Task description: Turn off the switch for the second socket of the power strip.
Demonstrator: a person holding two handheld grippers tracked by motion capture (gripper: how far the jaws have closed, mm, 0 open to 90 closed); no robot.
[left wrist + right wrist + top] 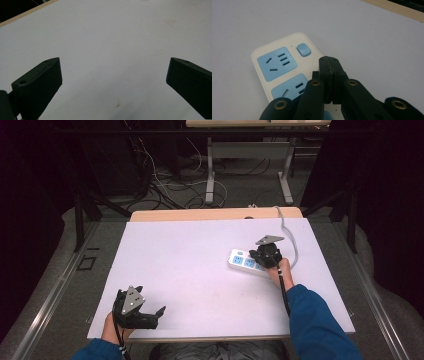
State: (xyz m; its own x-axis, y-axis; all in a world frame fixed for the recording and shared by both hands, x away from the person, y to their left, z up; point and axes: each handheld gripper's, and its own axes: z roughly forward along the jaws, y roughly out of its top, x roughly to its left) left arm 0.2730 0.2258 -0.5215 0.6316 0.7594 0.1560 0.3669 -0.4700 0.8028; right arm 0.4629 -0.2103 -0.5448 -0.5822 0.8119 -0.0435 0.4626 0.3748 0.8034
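A white power strip [243, 262] with blue sockets lies on the right half of the table; its blue switch button [303, 49] sits at the near end in the right gripper view. My right gripper [266, 256] hovers over the strip [277, 65], jaws pressed together with nothing between them [330, 65], tips just short of the button. My left gripper [150, 314] rests at the table's front left edge. In the left gripper view its jaws stand wide apart [113, 75] above bare white surface.
A white sheet [200, 270] covers the wooden table [190, 214]. The strip's grey cable [289, 232] runs to the far edge. Table legs and tangled cables [165, 185] lie on the floor beyond.
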